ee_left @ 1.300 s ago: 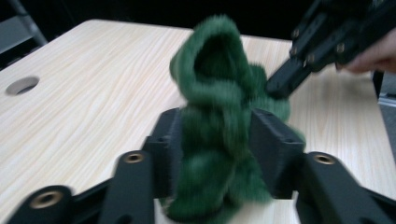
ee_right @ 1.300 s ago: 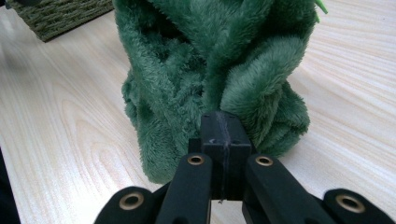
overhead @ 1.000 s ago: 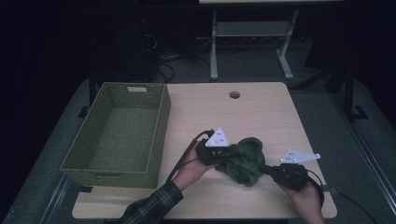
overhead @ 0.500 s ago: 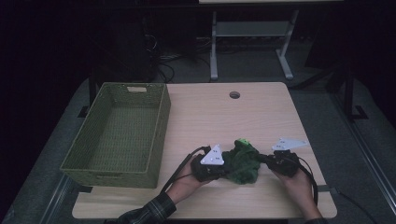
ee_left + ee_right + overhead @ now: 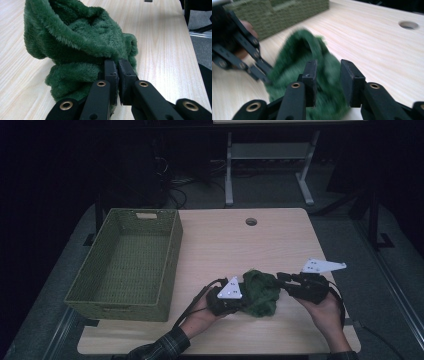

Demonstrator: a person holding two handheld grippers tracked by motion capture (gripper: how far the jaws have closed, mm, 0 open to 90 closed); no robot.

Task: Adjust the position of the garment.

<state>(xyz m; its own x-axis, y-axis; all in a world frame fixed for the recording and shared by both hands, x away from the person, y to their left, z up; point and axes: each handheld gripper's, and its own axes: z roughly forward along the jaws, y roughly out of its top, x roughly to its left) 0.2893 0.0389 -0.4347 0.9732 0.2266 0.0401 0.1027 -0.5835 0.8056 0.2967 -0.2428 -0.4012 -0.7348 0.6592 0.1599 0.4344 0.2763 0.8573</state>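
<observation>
A green woven basket (image 5: 127, 262) is placed on the wooden table (image 5: 225, 245) at nine o'clock. A round hole (image 5: 251, 222) is seen in the tabletop at twelve o'clock. A metal stand (image 5: 270, 165) is seen on the floor behind.

Green fleece cloth (image 5: 260, 292), crumpled in heap, on table near front edge.

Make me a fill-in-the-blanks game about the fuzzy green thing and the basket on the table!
1. The fuzzy cloth on the table is the colour ____.
2. The woven basket has ____ inside it.
3. The left gripper has its jaws ____ on the cloth.
4. The right gripper has its jaws ____, with a gap between them.

Missing words: green; nothing; shut; open
</observation>
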